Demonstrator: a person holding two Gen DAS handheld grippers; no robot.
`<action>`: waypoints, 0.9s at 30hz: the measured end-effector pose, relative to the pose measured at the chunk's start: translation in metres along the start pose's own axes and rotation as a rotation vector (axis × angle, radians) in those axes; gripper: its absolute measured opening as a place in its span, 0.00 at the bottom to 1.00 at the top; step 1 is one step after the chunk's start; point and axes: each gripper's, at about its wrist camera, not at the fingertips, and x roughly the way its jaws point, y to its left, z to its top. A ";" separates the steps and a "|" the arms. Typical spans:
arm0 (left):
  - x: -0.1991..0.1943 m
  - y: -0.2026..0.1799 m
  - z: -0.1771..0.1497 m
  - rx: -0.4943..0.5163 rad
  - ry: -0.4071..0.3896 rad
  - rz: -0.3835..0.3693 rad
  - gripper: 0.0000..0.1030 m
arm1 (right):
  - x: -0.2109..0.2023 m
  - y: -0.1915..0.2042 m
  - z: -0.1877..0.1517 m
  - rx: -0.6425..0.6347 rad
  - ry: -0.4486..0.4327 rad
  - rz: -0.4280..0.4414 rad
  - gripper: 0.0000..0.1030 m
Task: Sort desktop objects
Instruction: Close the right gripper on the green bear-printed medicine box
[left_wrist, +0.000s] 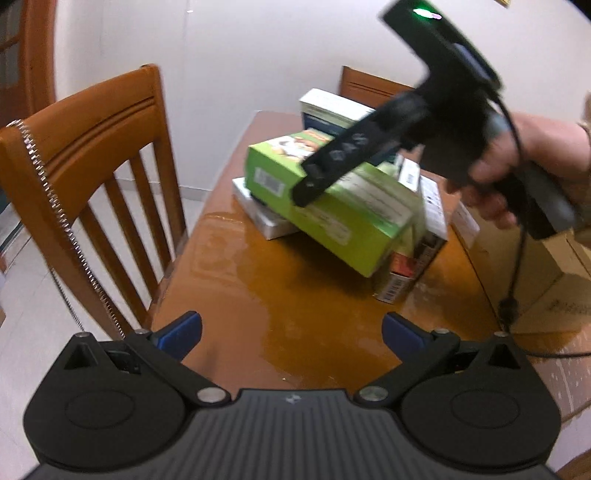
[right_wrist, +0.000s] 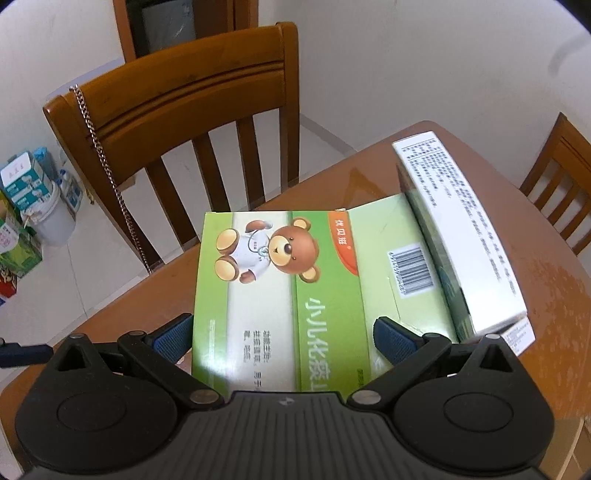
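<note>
Soft indoor light, glare on the glossy table, motion blur, heavy fisheye bending at edges.

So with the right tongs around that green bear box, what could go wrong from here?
1. The green box is tilted, with one end on the silver box and the other against the stack beside it; the right tongs look only loosely closed on it, so it could slip.
2. The white box leans on the green one, so lifting may topple it.
3. The pile sits toward the table edge; a knocked box could fall off.
</note>
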 end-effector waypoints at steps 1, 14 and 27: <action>0.001 -0.001 0.000 0.007 0.000 -0.001 1.00 | 0.002 0.000 0.001 -0.003 0.009 -0.001 1.00; 0.004 0.003 0.001 0.008 -0.018 0.002 1.00 | 0.010 0.005 0.003 -0.030 0.043 -0.020 1.00; 0.007 0.003 0.001 0.002 -0.014 0.006 1.00 | 0.023 0.009 0.010 -0.026 0.089 -0.050 1.00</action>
